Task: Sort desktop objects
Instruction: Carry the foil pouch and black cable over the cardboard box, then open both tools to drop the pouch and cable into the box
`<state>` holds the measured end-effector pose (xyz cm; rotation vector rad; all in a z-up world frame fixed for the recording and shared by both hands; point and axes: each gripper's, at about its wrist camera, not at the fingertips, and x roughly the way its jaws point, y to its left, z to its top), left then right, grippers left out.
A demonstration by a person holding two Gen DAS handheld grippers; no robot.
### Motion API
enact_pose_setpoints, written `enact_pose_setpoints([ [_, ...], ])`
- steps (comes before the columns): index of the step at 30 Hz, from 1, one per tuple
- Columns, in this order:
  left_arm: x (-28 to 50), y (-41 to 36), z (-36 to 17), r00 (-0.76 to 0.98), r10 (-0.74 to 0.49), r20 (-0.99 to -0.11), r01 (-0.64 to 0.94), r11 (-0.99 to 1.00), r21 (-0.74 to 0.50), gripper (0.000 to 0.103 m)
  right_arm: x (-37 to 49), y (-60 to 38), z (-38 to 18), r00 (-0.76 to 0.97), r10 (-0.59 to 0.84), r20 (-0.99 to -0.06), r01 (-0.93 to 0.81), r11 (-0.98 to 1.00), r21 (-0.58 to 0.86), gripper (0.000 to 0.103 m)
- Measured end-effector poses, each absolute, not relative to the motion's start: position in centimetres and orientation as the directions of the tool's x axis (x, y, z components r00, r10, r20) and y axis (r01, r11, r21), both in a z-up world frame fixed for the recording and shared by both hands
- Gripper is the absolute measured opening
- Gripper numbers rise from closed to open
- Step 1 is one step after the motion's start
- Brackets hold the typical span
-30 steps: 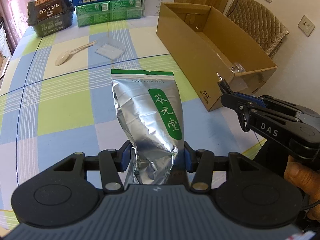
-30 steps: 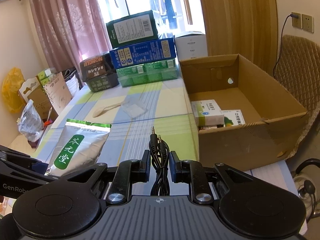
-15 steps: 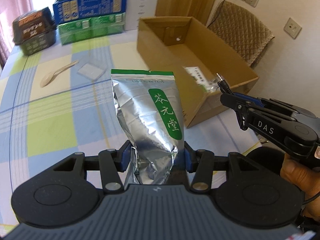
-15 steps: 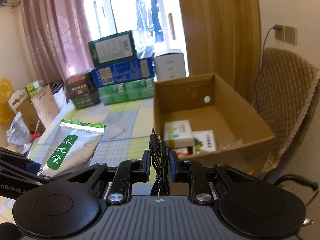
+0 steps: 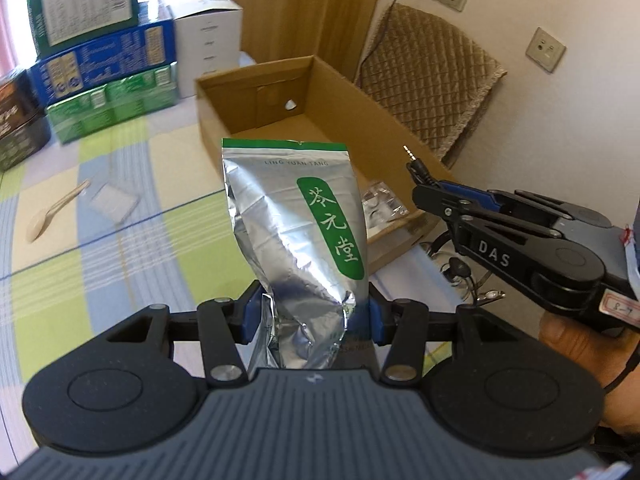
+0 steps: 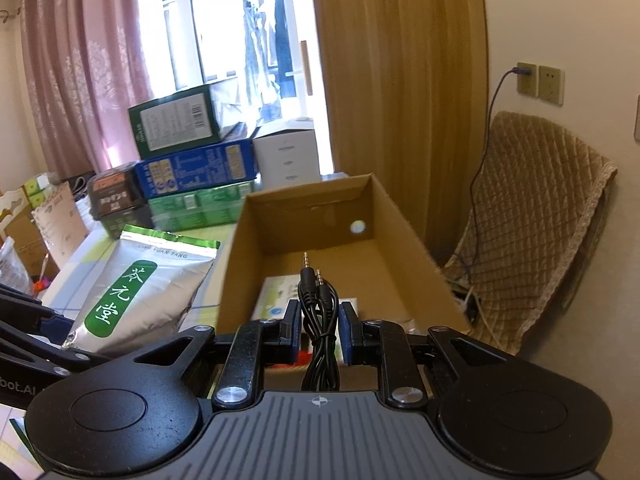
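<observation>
My left gripper (image 5: pixel 312 316) is shut on a silver foil pouch (image 5: pixel 296 216) with a green label, held upright in the air at the near left corner of the open cardboard box (image 5: pixel 248 80). The pouch also shows in the right wrist view (image 6: pixel 140 292). My right gripper (image 6: pixel 319 330) is shut on a coiled black audio cable (image 6: pixel 318 312), its two plugs pointing up, at the near end of the box (image 6: pixel 404 220). The right gripper also shows in the left wrist view (image 5: pixel 428 194), to the right of the pouch.
The box holds white and green medicine packets (image 6: pixel 276 300) and a foil blister (image 5: pixel 382 204). A plastic spoon (image 5: pixel 56 210) and clear sachet (image 5: pixel 114 202) lie on the checked tablecloth (image 5: pixel 100 264). Stacked cartons (image 5: pixel 104 60) stand at the back. A padded chair (image 6: pixel 532 220) stands right of the box.
Both grippers have moved right and forward toward the cardboard box, still holding the pouch and the cable. The box now sits directly ahead of the right gripper.
</observation>
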<state>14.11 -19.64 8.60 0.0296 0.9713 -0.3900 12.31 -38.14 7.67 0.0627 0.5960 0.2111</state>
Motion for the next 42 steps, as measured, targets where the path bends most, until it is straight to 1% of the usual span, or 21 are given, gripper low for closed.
enact_pose_setpoints([
  [7, 17.0, -21.8, 9.2, 0.506, -0.326, -0.799, 0.343, 0.926, -0.16, 0.045, 15.1, -40.5, 8.2, 0.813, 0.189, -0.551, -0.152, 0.982, 0.113, 0.016],
  [17, 21.8, -23.5, 9.0, 0.51, -0.347, -0.787, 0.297, 0.93, -0.218, 0.045, 19.5, -41.3, 7.9, 0.806, 0.188, -0.561, -0.155, 0.982, 0.106, 0.016],
  [26, 26.1, -24.1, 8.0, 0.51, -0.371, -0.776, 0.244, 0.928, -0.283, 0.045, 22.7, -41.7, 7.0, 0.797, 0.179, -0.577, -0.151, 0.984, 0.097, 0.016],
  [33, 27.9, -24.4, 6.7, 0.515, -0.366, -0.775, 0.218, 0.93, -0.295, 0.045, 24.4, -41.7, 5.9, 0.786, 0.176, -0.593, -0.147, 0.984, 0.098, 0.016],
  [34, 28.1, -24.4, 6.5, 0.515, -0.366, -0.775, 0.214, 0.93, -0.298, 0.046, 24.6, -41.7, 5.7, 0.783, 0.177, -0.596, -0.149, 0.984, 0.097, 0.016],
  [36, 28.5, -24.3, 6.0, 0.514, -0.367, -0.776, 0.204, 0.93, -0.305, 0.051, 24.9, -41.6, 5.3, 0.778, 0.179, -0.603, -0.15, 0.984, 0.098, 0.016],
  [38, 28.6, -24.1, 5.6, 0.517, -0.355, -0.779, 0.192, 0.935, -0.299, 0.053, 25.1, -41.5, 4.9, 0.772, 0.181, -0.609, -0.151, 0.983, 0.101, 0.016],
  [42, 28.2, -23.5, 5.4, 0.537, -0.344, -0.77, 0.187, 0.939, -0.288, 0.053, 25.5, -41.3, 4.4, 0.759, 0.194, -0.621, -0.154, 0.981, 0.118, 0.016],
])
